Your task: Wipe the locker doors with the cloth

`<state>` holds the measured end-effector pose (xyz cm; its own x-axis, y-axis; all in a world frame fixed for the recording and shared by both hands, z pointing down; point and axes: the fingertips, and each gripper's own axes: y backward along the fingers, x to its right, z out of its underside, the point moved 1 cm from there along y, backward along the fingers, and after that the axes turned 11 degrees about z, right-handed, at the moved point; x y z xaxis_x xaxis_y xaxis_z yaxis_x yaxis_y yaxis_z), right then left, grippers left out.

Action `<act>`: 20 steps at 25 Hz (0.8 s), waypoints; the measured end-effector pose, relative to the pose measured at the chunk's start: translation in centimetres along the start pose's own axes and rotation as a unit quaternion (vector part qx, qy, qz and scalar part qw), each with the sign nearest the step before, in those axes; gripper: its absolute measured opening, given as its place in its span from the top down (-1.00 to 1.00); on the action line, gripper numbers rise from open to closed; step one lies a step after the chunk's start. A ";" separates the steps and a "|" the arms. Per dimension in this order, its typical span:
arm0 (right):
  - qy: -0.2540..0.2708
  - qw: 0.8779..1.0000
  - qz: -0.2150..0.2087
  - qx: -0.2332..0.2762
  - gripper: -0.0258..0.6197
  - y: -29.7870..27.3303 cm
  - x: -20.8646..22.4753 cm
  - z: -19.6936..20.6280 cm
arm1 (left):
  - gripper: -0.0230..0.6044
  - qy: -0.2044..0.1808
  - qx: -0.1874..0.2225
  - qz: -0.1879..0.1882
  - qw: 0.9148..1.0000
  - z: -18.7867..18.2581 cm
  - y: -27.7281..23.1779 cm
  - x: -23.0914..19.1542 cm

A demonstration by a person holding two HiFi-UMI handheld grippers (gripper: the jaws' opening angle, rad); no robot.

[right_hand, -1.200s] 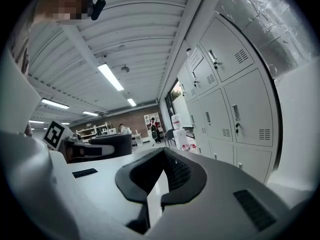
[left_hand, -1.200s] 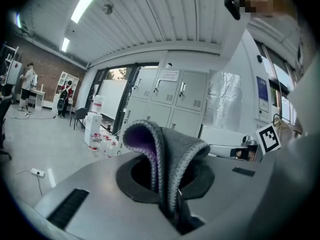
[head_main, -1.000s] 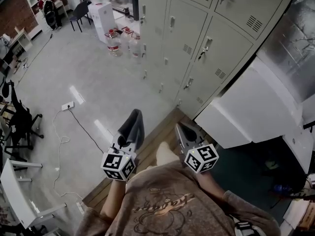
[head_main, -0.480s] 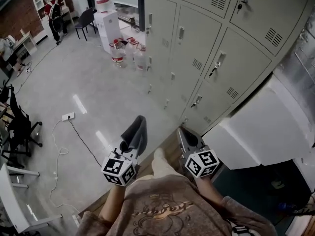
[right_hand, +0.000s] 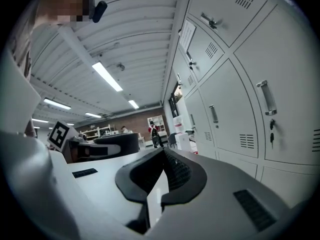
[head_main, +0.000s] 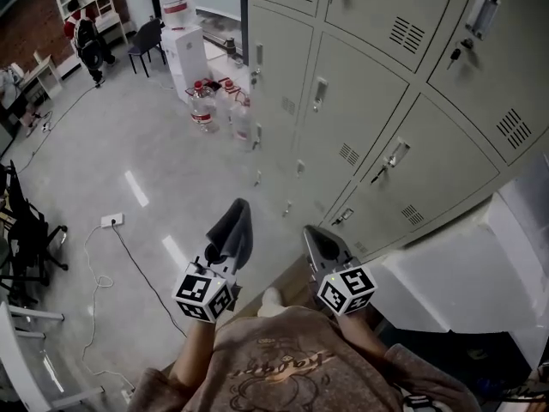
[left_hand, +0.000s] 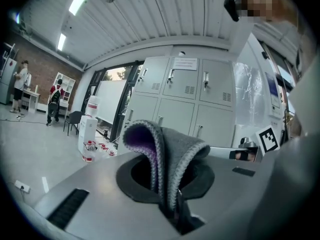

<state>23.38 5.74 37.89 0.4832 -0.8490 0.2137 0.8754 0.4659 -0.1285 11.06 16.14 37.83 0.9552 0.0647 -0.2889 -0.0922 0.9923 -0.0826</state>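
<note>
A bank of grey locker doors (head_main: 377,84) with handles and vents fills the upper right of the head view. My left gripper (head_main: 225,249) is shut on a folded grey cloth (head_main: 231,232) with a purple inner side (left_hand: 160,159); it hangs in front of me, short of the lockers. My right gripper (head_main: 320,249) is shut and holds nothing; its jaws (right_hand: 160,179) meet with no gap. In the right gripper view the locker doors (right_hand: 235,109) stand close on the right. Both grippers are apart from the doors.
A water dispenser (head_main: 183,41) and several water bottles (head_main: 214,106) stand at the lockers' far end. A white cabinet (head_main: 463,273) sits low right. A power strip with cable (head_main: 111,221) lies on the floor at left, beside office chairs (head_main: 26,230). People stand far back.
The view has tilted up and closer to the lockers: more doors show and the white cabinet has slid down to the right. Both grippers keep their pose, the cloth still held.
</note>
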 end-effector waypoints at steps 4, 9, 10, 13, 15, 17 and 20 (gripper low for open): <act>0.005 1.000 -0.008 -0.001 0.93 -4.3 1.8 -0.6 | 0.80 -0.003 0.003 -0.013 1.000 -0.7 -3.3 -3.0; -0.002 1.000 -0.006 -0.003 0.93 -8.3 3.9 -0.3 | 0.80 -0.003 -0.006 -0.021 1.000 -0.5 -6.2 -6.1; -0.004 1.000 -0.005 -0.005 0.93 -9.1 4.1 -0.1 | 0.80 -0.003 -0.007 -0.021 1.000 -0.5 -6.7 -6.8; -0.002 1.000 -0.002 -0.009 0.93 -11.4 4.6 0.6 | 0.80 -0.005 -0.005 -0.018 1.000 -0.6 -8.2 -8.9; 0.000 1.000 0.001 -0.008 0.93 -12.9 4.9 1.2 | 0.80 -0.009 -0.003 -0.011 1.000 -0.4 -9.4 -10.5; -0.001 1.000 0.010 -0.006 0.93 -14.5 5.4 2.0 | 0.80 -0.014 -0.002 0.000 1.000 -0.1 -10.9 -12.4; -0.003 1.000 0.031 0.000 0.93 -17.0 6.1 3.0 | 0.80 -0.018 0.000 0.024 1.000 -0.2 -13.2 -15.1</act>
<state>11.46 -6.66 44.30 0.5373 -0.8167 0.2106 0.8434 0.5183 -0.1420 -2.15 2.04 43.12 0.9594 0.1153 -0.2574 -0.1375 0.9880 -0.0698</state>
